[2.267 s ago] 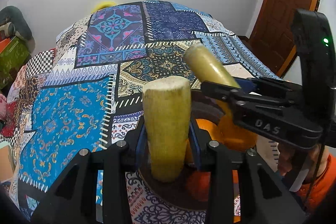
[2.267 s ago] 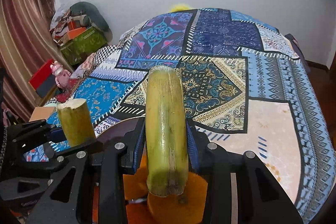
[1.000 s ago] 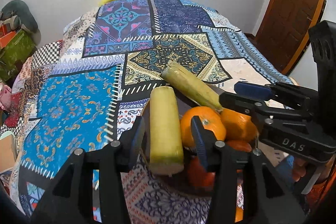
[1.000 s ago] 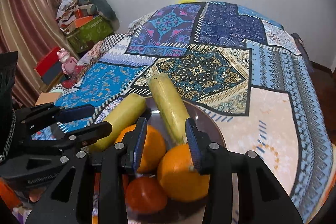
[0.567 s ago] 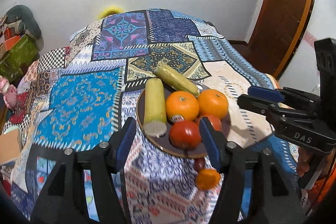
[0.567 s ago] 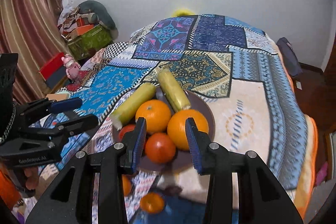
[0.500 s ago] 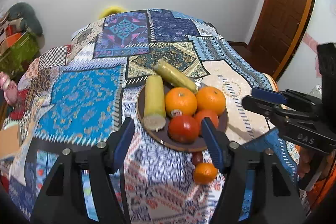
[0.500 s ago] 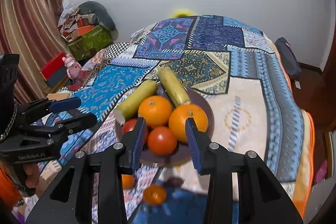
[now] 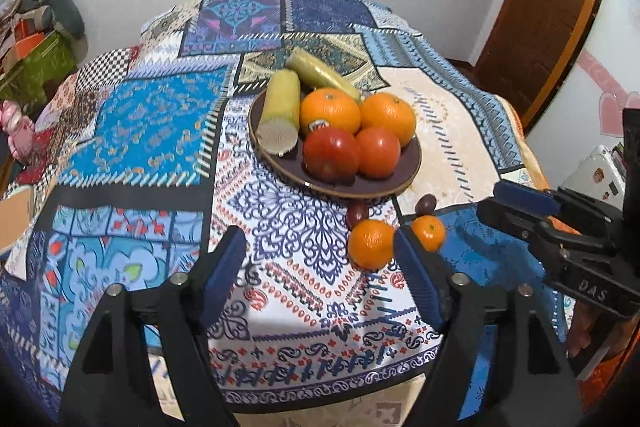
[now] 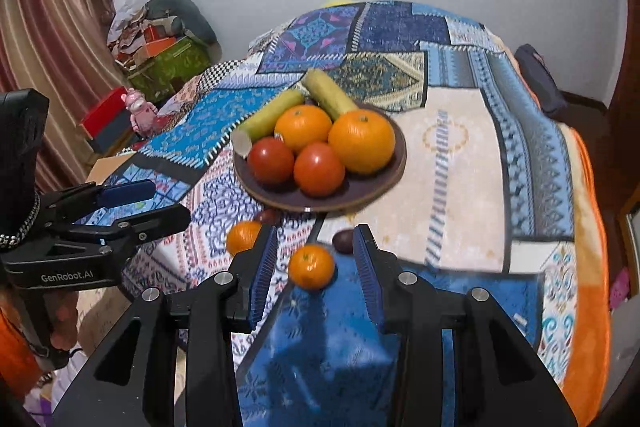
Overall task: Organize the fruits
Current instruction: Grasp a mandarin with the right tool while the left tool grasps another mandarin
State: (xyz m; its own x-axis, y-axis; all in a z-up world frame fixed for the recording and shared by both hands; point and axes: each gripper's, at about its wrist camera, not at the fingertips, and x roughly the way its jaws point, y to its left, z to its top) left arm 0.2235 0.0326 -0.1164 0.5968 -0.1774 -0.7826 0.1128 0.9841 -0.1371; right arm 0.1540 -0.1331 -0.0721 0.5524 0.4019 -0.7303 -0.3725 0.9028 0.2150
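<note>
A dark round plate [image 9: 400, 183] [image 10: 372, 187] on the patterned cloth holds two yellow-green pieces [image 9: 282, 105] [image 10: 328, 95], two oranges [image 9: 330, 109] [image 10: 362, 139] and two red tomatoes [image 9: 332, 155] [image 10: 318, 167]. In front of the plate lie two small oranges [image 9: 370, 243] [image 10: 311, 265] and two dark plums [image 9: 357, 212] [image 10: 343, 241]. My left gripper [image 9: 320, 263] is open and empty, back from the plate. My right gripper [image 10: 314, 267] is open and empty, its jaws either side of one small orange, above it.
The table edge [image 9: 320, 399] is close below the left gripper. A wooden door [image 9: 540, 7] stands at the right. Boxes and clutter [image 10: 160, 55] and a pink toy [image 10: 140, 109] sit by the curtain at the left.
Both grippers let go of their yellow-green pieces onto the plate, opened, and drew back and up. The small oranges and plums in front of the plate came into view.
</note>
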